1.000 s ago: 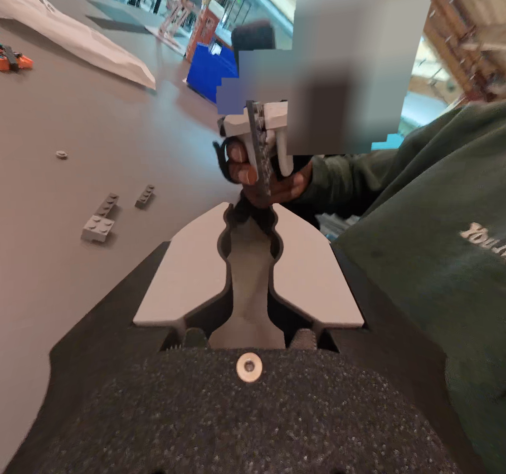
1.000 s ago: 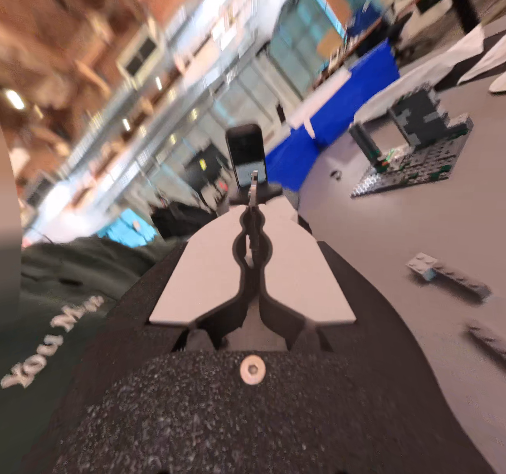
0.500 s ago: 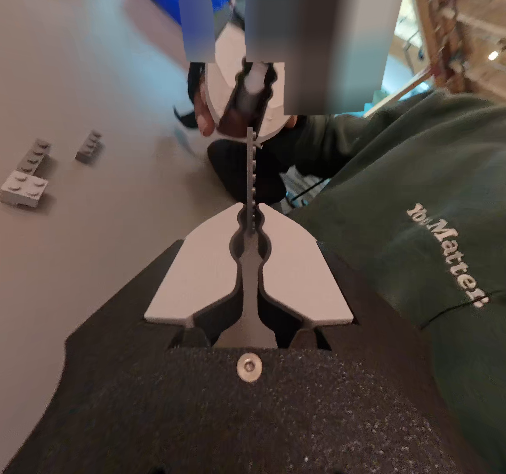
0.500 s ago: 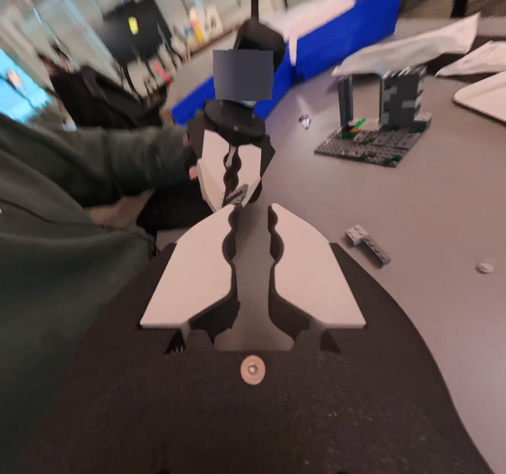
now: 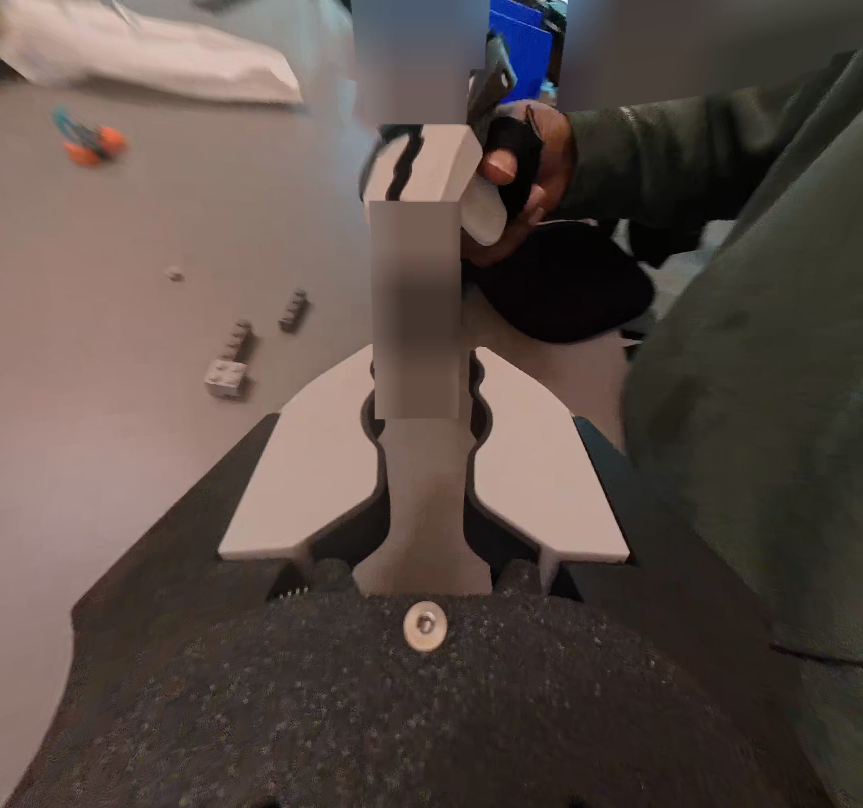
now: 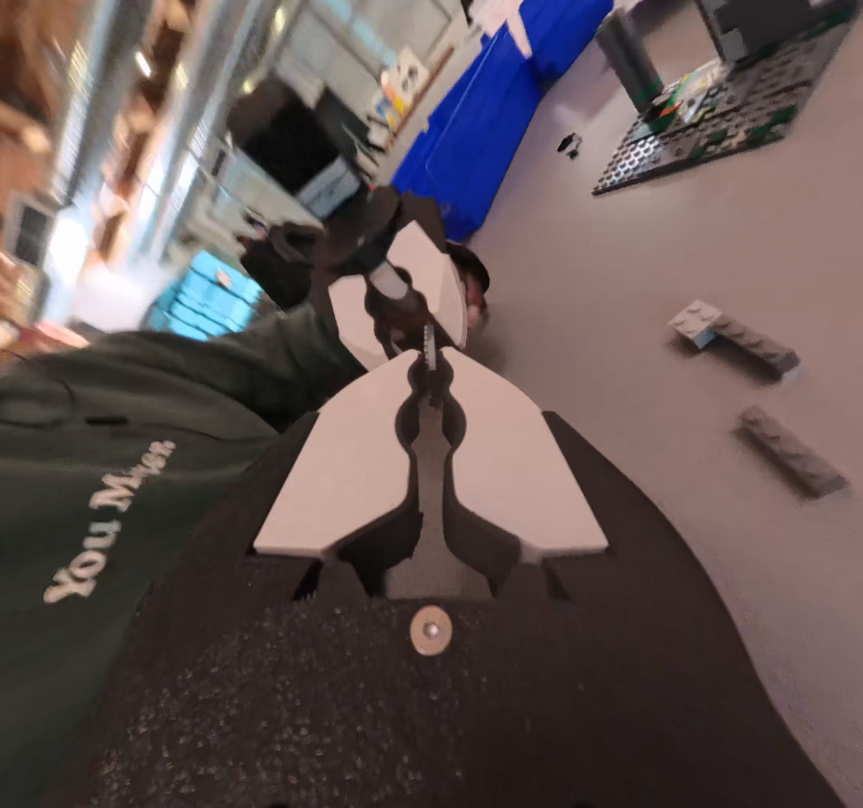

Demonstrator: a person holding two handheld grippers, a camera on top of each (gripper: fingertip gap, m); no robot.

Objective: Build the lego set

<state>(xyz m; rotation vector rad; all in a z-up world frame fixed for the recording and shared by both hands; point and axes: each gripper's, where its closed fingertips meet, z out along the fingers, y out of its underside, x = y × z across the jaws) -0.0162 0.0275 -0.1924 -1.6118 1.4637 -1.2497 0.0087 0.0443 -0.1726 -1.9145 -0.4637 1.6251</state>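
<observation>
The thin grey studded lego plate [image 6: 428, 339] has changed hands. Half a second ago the left tongs [image 5: 422, 358] pinched it; now they stand spread, and the right tongs [image 6: 429, 353] clamp it edge-on in the air, well short of the dark grey part-built model [image 6: 728, 99] on the counter [image 6: 583, 318] — regripped, probably ready for placing.

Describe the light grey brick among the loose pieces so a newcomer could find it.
On the grey table, short of the dark studded baseplate, lie three loose pieces. The light grey brick touches the end of a darker long plate. It alone is pale, squarish and thick; the other loose plate is dark and slim.
</observation>
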